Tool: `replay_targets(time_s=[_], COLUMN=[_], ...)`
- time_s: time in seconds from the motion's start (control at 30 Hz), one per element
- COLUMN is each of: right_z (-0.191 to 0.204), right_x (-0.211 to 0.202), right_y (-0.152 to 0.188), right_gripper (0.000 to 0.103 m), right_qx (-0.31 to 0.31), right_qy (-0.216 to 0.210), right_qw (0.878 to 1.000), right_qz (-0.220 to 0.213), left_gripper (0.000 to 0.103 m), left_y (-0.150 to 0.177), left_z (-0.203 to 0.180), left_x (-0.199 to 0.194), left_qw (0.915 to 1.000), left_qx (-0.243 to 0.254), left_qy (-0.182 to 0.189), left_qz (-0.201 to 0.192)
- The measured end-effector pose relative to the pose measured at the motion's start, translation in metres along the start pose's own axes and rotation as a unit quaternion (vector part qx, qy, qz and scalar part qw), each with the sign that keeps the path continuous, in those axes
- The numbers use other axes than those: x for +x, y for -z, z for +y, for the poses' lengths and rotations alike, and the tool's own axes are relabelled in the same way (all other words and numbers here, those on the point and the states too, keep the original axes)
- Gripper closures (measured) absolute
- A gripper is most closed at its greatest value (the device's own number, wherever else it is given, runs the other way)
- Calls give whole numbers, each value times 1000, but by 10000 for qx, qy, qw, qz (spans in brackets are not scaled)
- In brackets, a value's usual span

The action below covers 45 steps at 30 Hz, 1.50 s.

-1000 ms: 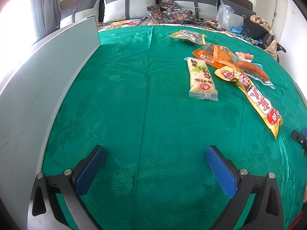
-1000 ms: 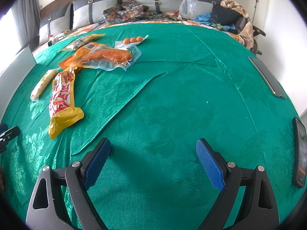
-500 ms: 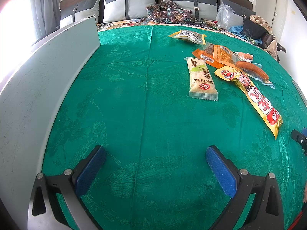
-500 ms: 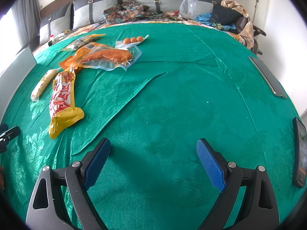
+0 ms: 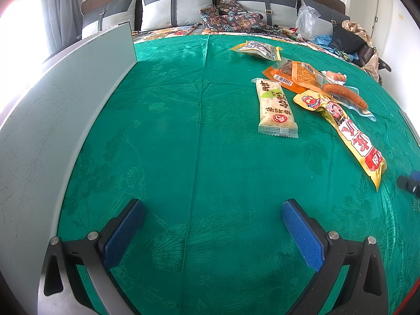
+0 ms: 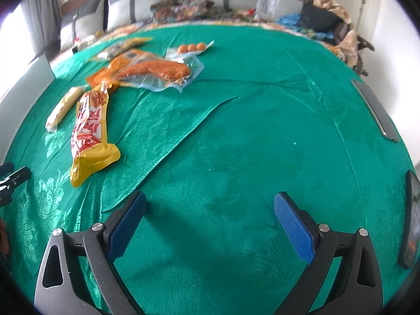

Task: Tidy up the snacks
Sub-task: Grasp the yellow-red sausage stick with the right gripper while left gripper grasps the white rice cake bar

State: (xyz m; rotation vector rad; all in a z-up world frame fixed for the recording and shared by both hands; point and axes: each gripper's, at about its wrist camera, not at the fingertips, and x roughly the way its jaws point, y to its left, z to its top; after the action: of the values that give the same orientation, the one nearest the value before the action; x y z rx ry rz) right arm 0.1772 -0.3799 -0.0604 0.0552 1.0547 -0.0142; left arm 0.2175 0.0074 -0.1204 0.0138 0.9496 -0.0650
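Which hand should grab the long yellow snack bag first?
Probably the right gripper: the yellow snack bag lies just ahead to its left. From the left gripper it looks farther off. Both are empty.

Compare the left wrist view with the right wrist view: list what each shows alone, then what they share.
Only the left wrist view: the left gripper, open over bare cloth, and the barcode on the orange packet.

Only the right wrist view: the right gripper, jaws opening with nothing between them, a dark flat bar and a dark device at the right edge.

Both: the green cloth, grey panel, pale rice bar, long yellow-red packet, sausage pouch, pillows.
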Motion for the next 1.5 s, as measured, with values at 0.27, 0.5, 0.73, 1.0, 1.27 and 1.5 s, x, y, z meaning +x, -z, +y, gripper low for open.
replay_targets(time_s=[0.27, 0.5, 0.73, 1.0, 1.27, 1.5], right_z=[90, 143, 125, 89, 73, 69], right_x=[3, 38, 20, -11, -16, -18], right_y=[-53, -60, -51, 2, 22, 24], right_gripper=[6, 12, 53, 52, 47, 43], right_qx=[-840, -1431, -1125, -1091, -949, -932], right_qy=[-1024, -666, -767, -498, -637, -666], right_qw=[9903, 9838, 9875, 9921, 9924, 9918], right_qz=[421, 854, 791, 374, -454, -572], left_gripper=[0, 0, 0, 0, 0, 7], left_y=[0, 0, 0, 0, -3, -62], left_z=[0, 0, 0, 1, 2, -13], left_x=[0, 0, 0, 0, 2, 22], left_qw=[10000, 10000, 10000, 10000, 9999, 9937], left_qx=[-3, 0, -4, -4, 34, 257], left_qy=[1, 0, 0, 0, 25, 518], left_qz=[1, 0, 1, 2, 95, 962])
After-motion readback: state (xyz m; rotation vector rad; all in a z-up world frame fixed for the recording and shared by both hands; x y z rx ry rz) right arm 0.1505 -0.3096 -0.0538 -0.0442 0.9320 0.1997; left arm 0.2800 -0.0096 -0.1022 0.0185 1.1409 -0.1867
